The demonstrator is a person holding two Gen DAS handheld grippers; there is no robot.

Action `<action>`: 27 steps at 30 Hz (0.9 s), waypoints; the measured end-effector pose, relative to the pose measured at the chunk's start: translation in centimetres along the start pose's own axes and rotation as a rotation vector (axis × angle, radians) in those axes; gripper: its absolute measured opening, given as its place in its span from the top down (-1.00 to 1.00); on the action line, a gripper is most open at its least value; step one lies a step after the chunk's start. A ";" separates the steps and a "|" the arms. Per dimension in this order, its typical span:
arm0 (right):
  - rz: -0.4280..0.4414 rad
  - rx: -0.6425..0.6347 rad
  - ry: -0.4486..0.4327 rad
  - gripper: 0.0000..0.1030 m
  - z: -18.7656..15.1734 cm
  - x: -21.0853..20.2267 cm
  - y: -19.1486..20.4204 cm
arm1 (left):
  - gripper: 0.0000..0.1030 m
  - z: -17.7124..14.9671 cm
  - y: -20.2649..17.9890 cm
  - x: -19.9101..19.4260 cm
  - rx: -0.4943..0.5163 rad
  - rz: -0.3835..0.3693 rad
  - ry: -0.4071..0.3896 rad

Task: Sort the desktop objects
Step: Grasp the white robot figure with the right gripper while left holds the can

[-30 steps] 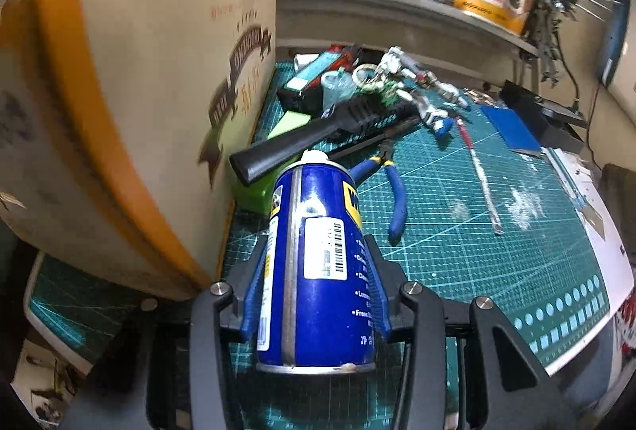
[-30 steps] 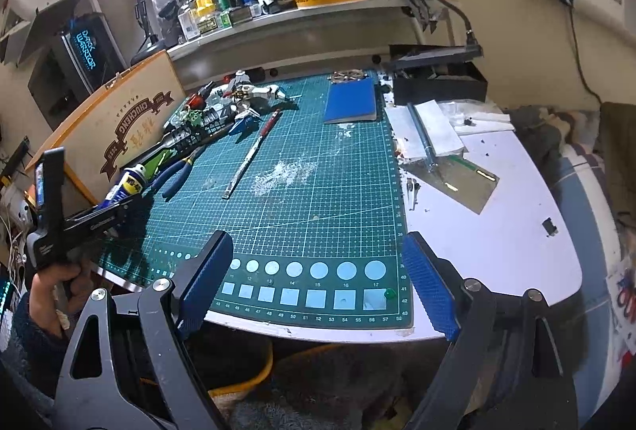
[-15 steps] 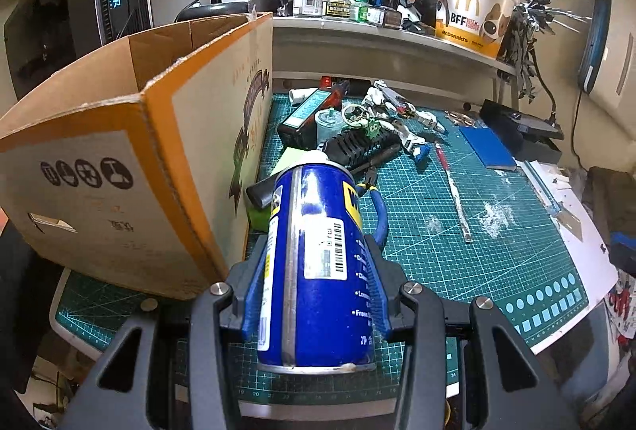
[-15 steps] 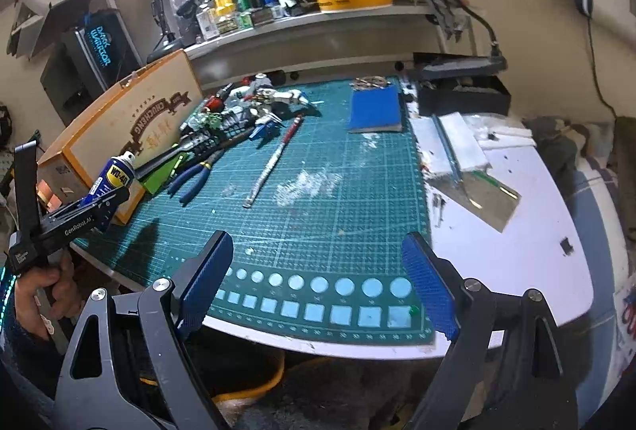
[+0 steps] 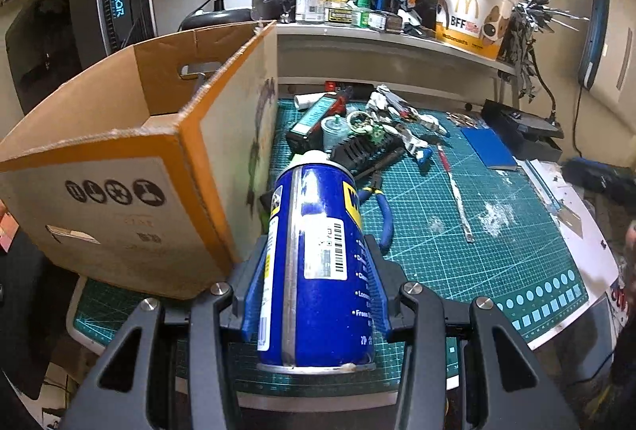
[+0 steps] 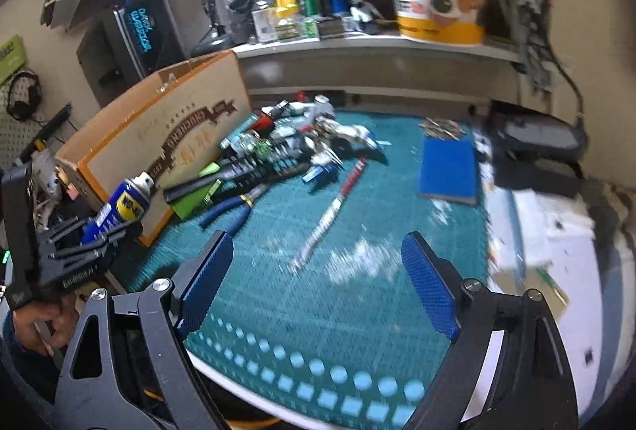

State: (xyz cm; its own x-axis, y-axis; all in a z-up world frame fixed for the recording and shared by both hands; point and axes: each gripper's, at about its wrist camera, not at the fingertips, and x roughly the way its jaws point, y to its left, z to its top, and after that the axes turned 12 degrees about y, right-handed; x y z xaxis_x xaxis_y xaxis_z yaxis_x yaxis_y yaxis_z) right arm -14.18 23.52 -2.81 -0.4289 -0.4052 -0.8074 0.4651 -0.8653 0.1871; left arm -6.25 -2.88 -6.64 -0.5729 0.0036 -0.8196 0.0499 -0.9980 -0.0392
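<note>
My left gripper (image 5: pixel 316 283) is shut on a blue WD-40 spray can (image 5: pixel 318 251), held in the air just right of the near corner of an open cardboard box (image 5: pixel 131 167). The right wrist view shows the can (image 6: pixel 121 205) beside the box (image 6: pixel 159 144). My right gripper (image 6: pixel 318 287) is open and empty above the front of the green cutting mat (image 6: pixel 318 231). A pile lies on the mat by the box: blue-handled pliers (image 5: pixel 381 207), a black tool (image 5: pixel 365 152), a white and blue robot model (image 5: pixel 401 120).
A long thin file (image 5: pixel 457 191) and a blue pad (image 5: pixel 493 150) lie on the mat. A raised shelf (image 5: pixel 377 40) at the back holds bottles, a model and a McDonald's bucket (image 5: pixel 469 16). White paper and metal sheets (image 6: pixel 548 231) lie on the right.
My left gripper has lifted the can and pulled back, so the box's open top now shows. My right gripper has moved forward over the mat; its view is blurred.
</note>
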 end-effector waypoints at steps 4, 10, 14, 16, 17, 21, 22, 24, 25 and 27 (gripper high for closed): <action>0.036 -0.041 0.009 -0.67 3.3 1.8 -0.2 | 0.15 0.4 0.1 -0.3 0.005 0.015 -0.003; 0.038 -0.076 0.055 -0.67 8.8 6.6 -1.1 | 0.15 1.2 -0.4 -0.3 0.018 0.018 -0.003; 0.025 -0.090 0.115 -0.67 12.2 11.1 -2.0 | 0.15 1.6 -0.7 -0.1 0.027 0.033 0.004; 0.035 -0.091 0.142 -0.67 13.4 13.2 -2.3 | 0.15 1.7 -0.7 0.2 0.026 0.042 0.012; 0.041 -0.091 0.159 -0.67 14.0 14.3 -2.4 | 0.15 1.8 -0.7 0.4 0.025 0.046 0.017; 0.046 -0.130 0.198 -0.67 15.7 18.2 -2.1 | 0.15 2.2 -0.6 0.9 0.021 0.063 0.033; 0.047 -0.129 0.209 -0.67 16.0 19.0 -2.1 | 0.15 2.2 -0.6 1.1 0.021 0.069 0.037; 0.053 -0.125 0.234 -0.65 16.5 20.5 -2.2 | 0.15 2.3 -0.6 1.2 0.019 0.076 0.041; 0.052 -0.127 0.239 -0.64 16.6 21.0 -2.2 | 0.15 2.3 -0.5 1.3 0.016 0.079 0.044; 0.048 -0.129 0.253 -0.37 16.7 22.0 -2.2 | 0.15 2.4 -0.4 1.4 0.015 0.081 0.049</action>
State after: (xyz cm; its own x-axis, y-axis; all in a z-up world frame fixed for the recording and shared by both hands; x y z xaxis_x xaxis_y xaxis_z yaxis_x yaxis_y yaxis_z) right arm -37.53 11.59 -11.62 -0.2042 -0.3443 -0.9164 0.5823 -0.7952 0.1690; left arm -9.03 -2.61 -6.43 -0.5268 -0.0749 -0.8467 0.0818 -0.9960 0.0372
